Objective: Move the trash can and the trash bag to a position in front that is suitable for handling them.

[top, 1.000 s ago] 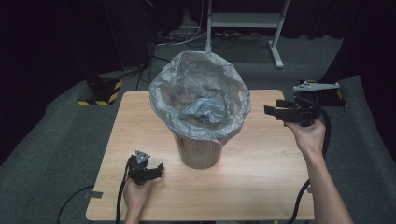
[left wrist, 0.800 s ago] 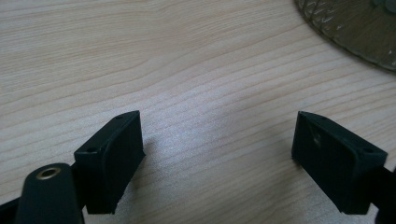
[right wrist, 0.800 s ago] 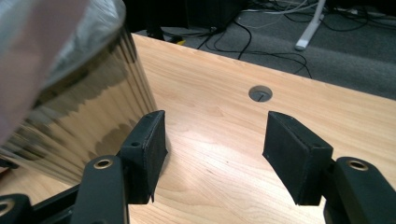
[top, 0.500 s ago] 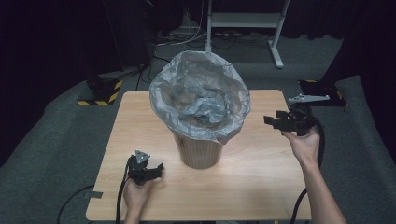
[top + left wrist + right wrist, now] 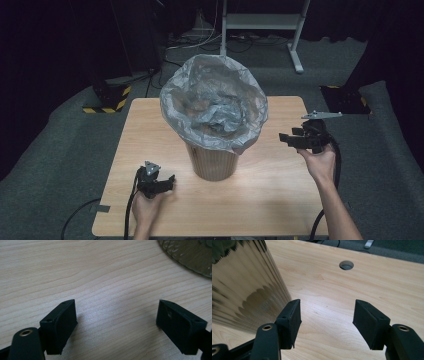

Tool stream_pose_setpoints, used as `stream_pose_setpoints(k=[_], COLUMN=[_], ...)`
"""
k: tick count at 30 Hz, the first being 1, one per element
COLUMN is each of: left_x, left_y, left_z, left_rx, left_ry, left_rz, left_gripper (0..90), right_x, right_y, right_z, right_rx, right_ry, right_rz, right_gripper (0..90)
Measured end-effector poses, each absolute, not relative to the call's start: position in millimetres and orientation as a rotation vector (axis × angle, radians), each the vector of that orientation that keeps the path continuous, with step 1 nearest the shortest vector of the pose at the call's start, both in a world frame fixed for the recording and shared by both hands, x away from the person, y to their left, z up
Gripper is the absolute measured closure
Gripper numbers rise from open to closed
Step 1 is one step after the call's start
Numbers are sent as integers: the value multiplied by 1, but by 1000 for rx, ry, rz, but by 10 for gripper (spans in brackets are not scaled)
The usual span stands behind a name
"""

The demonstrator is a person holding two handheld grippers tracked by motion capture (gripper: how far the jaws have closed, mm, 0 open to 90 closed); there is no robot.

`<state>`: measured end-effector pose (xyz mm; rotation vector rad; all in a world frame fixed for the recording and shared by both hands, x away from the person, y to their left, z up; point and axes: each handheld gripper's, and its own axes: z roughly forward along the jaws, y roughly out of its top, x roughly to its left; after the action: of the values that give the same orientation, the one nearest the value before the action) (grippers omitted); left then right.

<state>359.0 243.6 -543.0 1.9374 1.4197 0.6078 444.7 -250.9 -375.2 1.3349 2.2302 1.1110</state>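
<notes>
Wooden table, one ribbed bin with one grey liner, two grippers, fingers released, empty.

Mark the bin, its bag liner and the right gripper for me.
bin (image 5: 212, 162): high view, bare ribbed wall below the bag.
bag liner (image 5: 200, 90): high view, grey plastic at the rim.
right gripper (image 5: 286, 138): high view, between its open fingertips.
</notes>
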Motion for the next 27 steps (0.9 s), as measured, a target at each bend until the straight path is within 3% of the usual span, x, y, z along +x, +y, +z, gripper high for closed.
stream_pose_setpoints(k=[13,27], left_x=[359,358], left_y=[243,243], left_z=[-543,-543], left_rx=[1932,1935], left_ry=[1422,1417], left_rz=[608,608], left_gripper=[171,172], right_x=[441,440], right_y=[-254,-255], right_z=[-410,-478], right_rx=[1396,1479], right_ry=[2202,2169], right_rz=[1113,979], right_gripper=[389,388])
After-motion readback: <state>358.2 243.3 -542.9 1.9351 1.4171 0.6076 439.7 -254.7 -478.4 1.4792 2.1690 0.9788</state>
